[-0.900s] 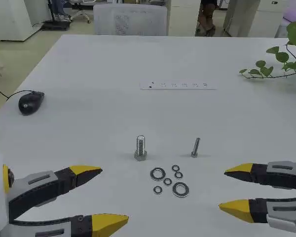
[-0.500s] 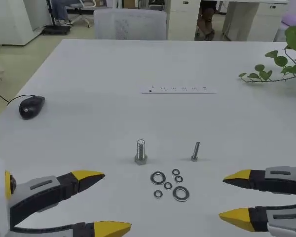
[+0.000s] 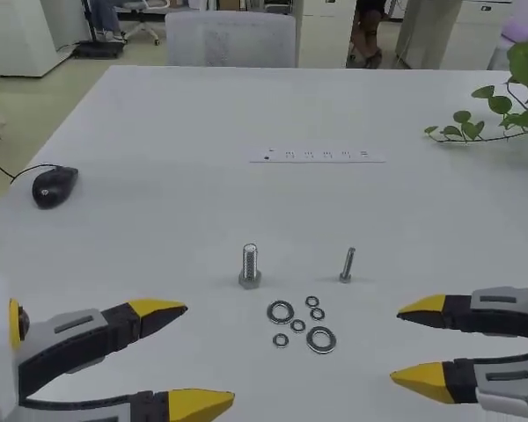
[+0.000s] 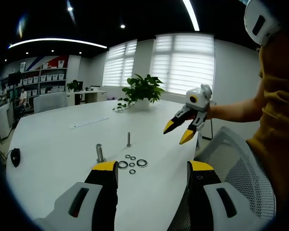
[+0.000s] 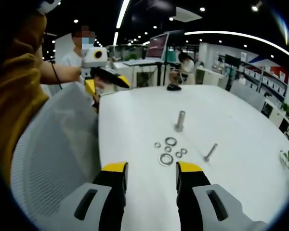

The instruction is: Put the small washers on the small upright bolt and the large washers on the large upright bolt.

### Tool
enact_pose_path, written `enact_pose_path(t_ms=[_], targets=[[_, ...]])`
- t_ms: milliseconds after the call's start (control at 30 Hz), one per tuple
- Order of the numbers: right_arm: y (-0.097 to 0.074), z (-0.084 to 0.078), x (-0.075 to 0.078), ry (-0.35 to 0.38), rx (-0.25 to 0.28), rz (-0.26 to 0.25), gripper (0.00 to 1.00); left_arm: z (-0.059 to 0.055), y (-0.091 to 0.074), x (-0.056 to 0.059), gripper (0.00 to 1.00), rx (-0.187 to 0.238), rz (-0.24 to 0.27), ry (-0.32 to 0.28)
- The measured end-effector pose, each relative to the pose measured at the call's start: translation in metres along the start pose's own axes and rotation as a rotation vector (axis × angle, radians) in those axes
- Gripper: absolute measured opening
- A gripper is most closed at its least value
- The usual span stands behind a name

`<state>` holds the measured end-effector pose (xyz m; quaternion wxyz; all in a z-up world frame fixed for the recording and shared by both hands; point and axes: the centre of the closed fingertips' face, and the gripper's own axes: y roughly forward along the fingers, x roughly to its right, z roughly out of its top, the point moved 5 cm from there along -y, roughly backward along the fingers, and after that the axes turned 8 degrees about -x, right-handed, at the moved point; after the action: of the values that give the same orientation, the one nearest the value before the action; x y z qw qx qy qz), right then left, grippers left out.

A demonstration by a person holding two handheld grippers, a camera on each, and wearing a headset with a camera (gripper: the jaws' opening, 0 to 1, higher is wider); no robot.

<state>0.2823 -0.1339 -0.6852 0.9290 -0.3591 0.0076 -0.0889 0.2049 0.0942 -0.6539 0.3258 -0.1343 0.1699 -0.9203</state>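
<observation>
A large bolt (image 3: pixel 250 265) and a thin small bolt (image 3: pixel 348 265) stand upright on the white table (image 3: pixel 158 132). Just in front of them lie several loose washers: two large ones (image 3: pixel 281 312) (image 3: pixel 321 338) and small ones (image 3: pixel 312 301) around them. My left gripper (image 3: pixel 207 356) hovers open at the near left, apart from the washers. At the near right my right gripper (image 3: pixel 396 345) is open and holds nothing. The left gripper view has the large bolt (image 4: pixel 100 153), the washers (image 4: pixel 132 163) and the right gripper (image 4: pixel 175 136) beyond my left gripper (image 4: pixel 151 168). Beyond my right gripper (image 5: pixel 151 167) lie the washers (image 5: pixel 168 149).
A black mouse (image 3: pixel 53 186) with its cable lies at the left. A white power strip (image 3: pixel 317 156) sits mid-table, behind the bolts. Plant leaves (image 3: pixel 502 97) reach in at the far right. A grey chair (image 3: pixel 231 40) stands at the far edge.
The head view has shifted slightly. Both grippers stay open in about the same places. Bolts and washers have not moved.
</observation>
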Motion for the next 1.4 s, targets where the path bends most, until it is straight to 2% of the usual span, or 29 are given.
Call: enact_pose_path(t_ms=[233, 867, 967, 1133, 1400], targets=[[0.0011, 0.0000, 0.0020, -0.024, -0.016, 0.007, 0.42, 0.0000, -0.0002, 0.0001, 0.57, -0.004, 0.004, 0.004], [0.0060, -0.0021, 0.0010, -0.031, -0.023, 0.022, 0.42, -0.0004, 0.0035, 0.0030, 0.57, -0.006, -0.004, 0.006], [0.0073, -0.0006, -0.0002, -0.066, -0.034, 0.016, 0.41, -0.0013, 0.0036, 0.0038, 0.57, -0.009, -0.005, 0.006], [0.0082, -0.0020, -0.0019, -0.076, -0.051, 0.043, 0.41, -0.0021, 0.0035, 0.0041, 0.57, -0.010, -0.007, 0.007], [0.0093, 0.0001, -0.0004, -0.083, -0.058, 0.043, 0.41, -0.0018, 0.0044, 0.0038, 0.57, -0.012, -0.013, 0.008]])
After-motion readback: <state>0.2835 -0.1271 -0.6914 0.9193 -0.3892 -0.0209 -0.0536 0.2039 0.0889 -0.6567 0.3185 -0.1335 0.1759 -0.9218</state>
